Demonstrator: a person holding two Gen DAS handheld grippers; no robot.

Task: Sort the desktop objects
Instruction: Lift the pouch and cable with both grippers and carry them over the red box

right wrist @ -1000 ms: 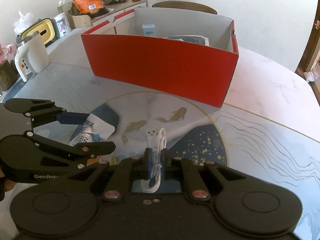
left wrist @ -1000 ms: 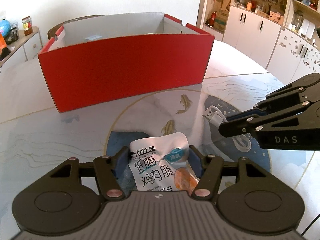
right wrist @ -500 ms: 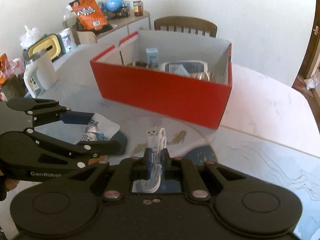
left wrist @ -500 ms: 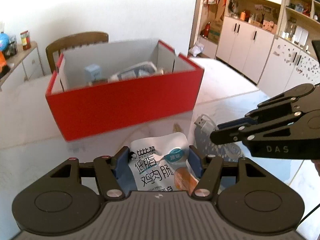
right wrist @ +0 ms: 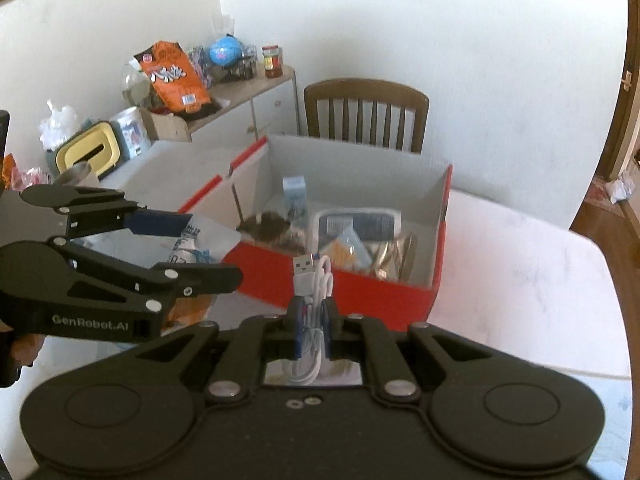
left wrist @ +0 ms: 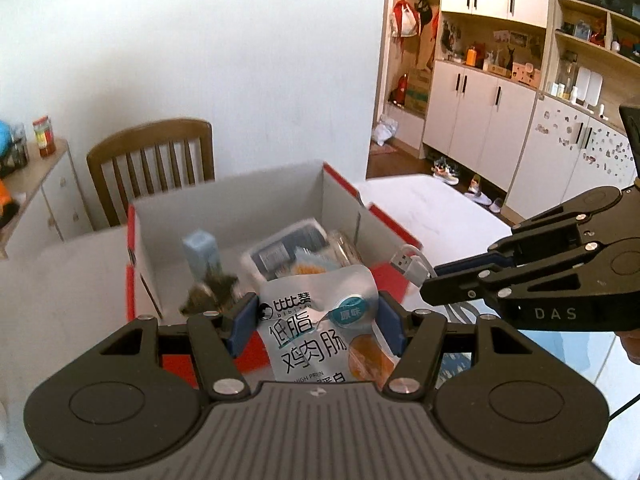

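Left gripper (left wrist: 316, 320): from the left wrist view, you are pinching a silver snack pouch (left wrist: 320, 332) between its two blue pads, the pouch standing upright with its printed face toward the camera.
Red box (left wrist: 384, 220): it is sitting on the white table (left wrist: 436, 208) just beyond the pouch, open at the top, with a small blue carton (left wrist: 202, 252), a flat clear packet (left wrist: 286, 246) and a dark clump (left wrist: 210, 292) lying inside.
Right gripper (left wrist: 430, 284): it is reaching in from the right of this view, with a white cable (left wrist: 412, 266) sticking out past its tips toward the box.
Chair (left wrist: 154, 164): it is standing behind the box, against the white wall.

Right gripper (right wrist: 311, 320): from the right wrist view, you are squeezing its pads tight on the coiled white cable (right wrist: 316, 280), whose plug is pointing up toward the box.
Red box (right wrist: 360, 296): it is lying straight ahead, its near wall just beyond the plug, with the blue carton (right wrist: 294, 192), the clear packet (right wrist: 356, 220) and a gold wrapper (right wrist: 394, 258) inside.
Left gripper (right wrist: 200, 248): it is coming in from the left with the pouch (right wrist: 190, 246) showing between its fingers, near the box's left corner.
Sideboard (right wrist: 256, 96): it is standing behind, crowded with an orange snack bag (right wrist: 174, 78), a small globe (right wrist: 224, 50) and a jar (right wrist: 272, 62).
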